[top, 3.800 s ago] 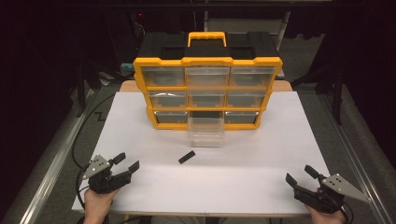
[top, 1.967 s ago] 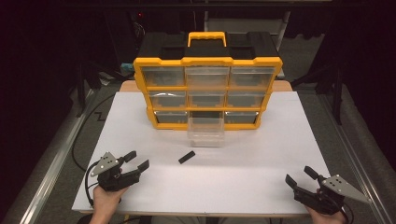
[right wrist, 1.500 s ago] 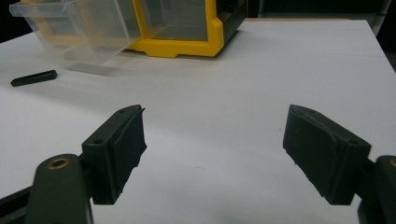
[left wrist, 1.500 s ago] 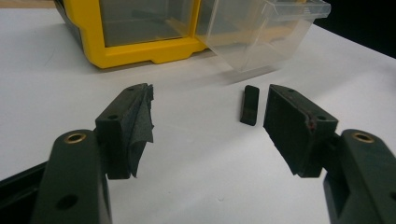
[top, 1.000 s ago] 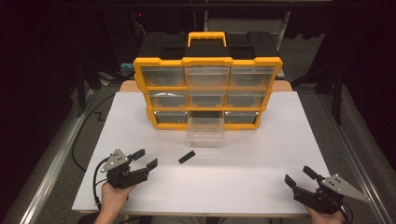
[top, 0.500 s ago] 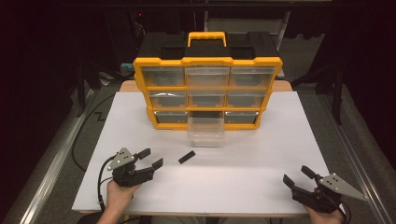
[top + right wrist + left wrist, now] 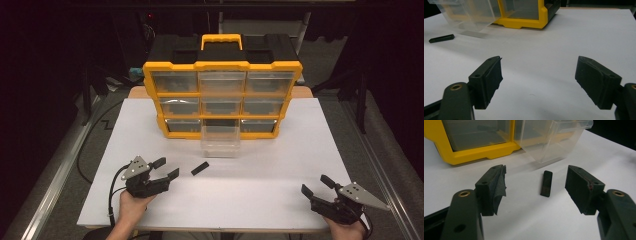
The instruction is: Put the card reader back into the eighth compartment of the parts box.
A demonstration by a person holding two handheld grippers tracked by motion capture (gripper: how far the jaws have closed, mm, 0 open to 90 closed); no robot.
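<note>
We see the left gripper (image 7: 166, 168) near the table's (image 7: 280, 165) front left, jaws spread wide, holding nothing. The small black bar (image 7: 199, 168) lies flat on the white top just right of and ahead of those jaws, close but not touching. In the left gripper view the bar (image 7: 546, 183) sits between the two spread jaws and a bit beyond their tips, lying lengthwise along the view, nearer the right jaw's side than the left. Both jaws are apart from it.

Behind the bar we see the clear drawer (image 7: 220, 141) pulled out of the yellow organizer (image 7: 223, 65), from the bottom row's middle slot. The bar is near the drawer's front left corner, on the table, not inside it. In the left gripper view the drawer (image 7: 551, 138) is just past the bar.

The right gripper (image 7: 316, 186) is at the front right, well apart from the bar, jaws spread, empty. In the right gripper view the bar (image 7: 441, 38) is far off at the upper left, beside the drawer (image 7: 466, 12).
</note>
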